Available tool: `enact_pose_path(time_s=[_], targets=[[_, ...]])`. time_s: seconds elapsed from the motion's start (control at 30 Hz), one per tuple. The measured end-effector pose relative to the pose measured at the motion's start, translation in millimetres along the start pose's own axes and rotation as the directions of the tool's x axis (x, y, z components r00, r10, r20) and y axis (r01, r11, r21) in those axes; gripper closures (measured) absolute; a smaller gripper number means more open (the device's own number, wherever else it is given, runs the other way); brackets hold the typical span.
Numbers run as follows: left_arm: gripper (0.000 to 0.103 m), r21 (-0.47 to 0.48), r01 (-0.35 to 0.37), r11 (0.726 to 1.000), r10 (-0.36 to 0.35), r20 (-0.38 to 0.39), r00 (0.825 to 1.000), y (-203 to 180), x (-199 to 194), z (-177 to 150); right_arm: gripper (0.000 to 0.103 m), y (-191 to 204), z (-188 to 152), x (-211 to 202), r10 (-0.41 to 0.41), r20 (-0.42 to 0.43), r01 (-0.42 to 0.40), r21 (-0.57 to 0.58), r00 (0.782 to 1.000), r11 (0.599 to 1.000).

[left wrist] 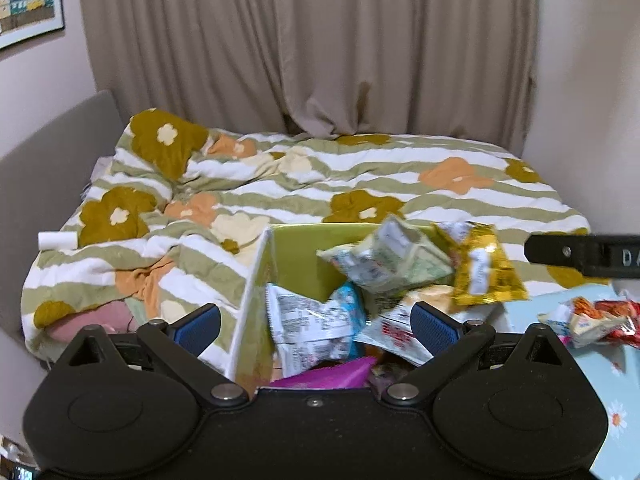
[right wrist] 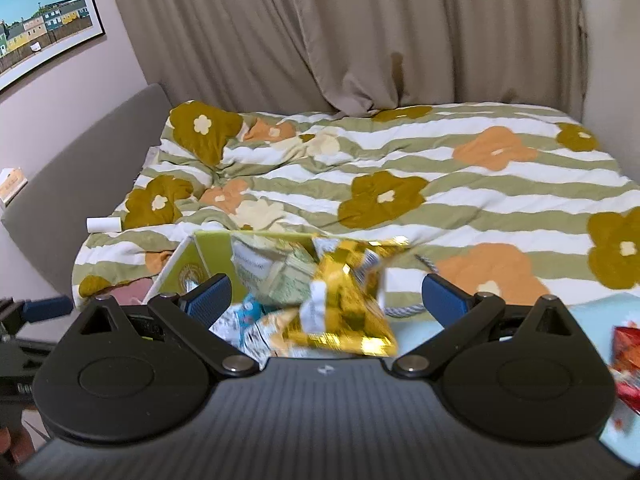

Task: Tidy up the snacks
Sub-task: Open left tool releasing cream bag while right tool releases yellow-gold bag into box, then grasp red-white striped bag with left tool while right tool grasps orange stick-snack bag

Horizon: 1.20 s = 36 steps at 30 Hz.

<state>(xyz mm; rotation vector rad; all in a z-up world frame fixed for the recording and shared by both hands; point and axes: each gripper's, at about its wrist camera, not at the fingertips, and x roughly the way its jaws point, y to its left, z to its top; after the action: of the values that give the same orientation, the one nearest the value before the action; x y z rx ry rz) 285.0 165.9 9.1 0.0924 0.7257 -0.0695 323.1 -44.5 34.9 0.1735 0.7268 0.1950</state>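
A green box (left wrist: 294, 258) with its flap up holds several snack packets, among them a white and blue one (left wrist: 316, 322) and a pale green one (left wrist: 390, 258). A gold packet (left wrist: 486, 266) is blurred at the box's right rim; in the right wrist view it (right wrist: 342, 304) lies loose between my open fingers, over the box (right wrist: 212, 250). My left gripper (left wrist: 316, 322) is open over the box, holding nothing. My right gripper (right wrist: 326, 300) is open; part of it shows at the right edge of the left wrist view (left wrist: 584, 256).
A light blue floral tablecloth (left wrist: 600, 392) carries more packets, white and red (left wrist: 596, 320), to the right. Behind is a bed with a flowered striped duvet (left wrist: 360, 184), a grey headboard (left wrist: 44, 160) on the left and curtains (left wrist: 304, 48).
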Motion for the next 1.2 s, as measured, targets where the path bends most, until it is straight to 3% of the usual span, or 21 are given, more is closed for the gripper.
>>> enact_pose_path(time_s=[0.33, 0.53, 0.93, 1.2], targets=[[0.000, 0.049, 0.099, 0.994, -0.100, 0.025, 0.995, -53.0, -28.0, -14.1, 0.000, -41.6, -31.5, -71.9, -0.152, 0.048, 0.150, 0.036, 0.987, 0.988], [0.000, 0.067, 0.113, 0.991, -0.117, 0.049, 0.992, -105.7, -39.9, -24.2, 0.000, -90.5, -45.1, -96.1, -0.187, 0.058, 0.185, 0.029, 0.981, 0.982], [0.000, 0.061, 0.005, 0.998, -0.004, -0.008, 1.000, -221.2, -21.1, -67.4, 0.000, -204.6, -52.5, -81.6, -0.117, -0.039, 0.115, -0.030, 0.992, 0.993], [0.002, 0.130, -0.127, 0.983, 0.138, -0.075, 0.988, -268.7, 16.6, -100.7, 0.000, -238.5, -53.1, -35.3, -0.040, -0.113, 0.031, -0.082, 0.993, 0.996]])
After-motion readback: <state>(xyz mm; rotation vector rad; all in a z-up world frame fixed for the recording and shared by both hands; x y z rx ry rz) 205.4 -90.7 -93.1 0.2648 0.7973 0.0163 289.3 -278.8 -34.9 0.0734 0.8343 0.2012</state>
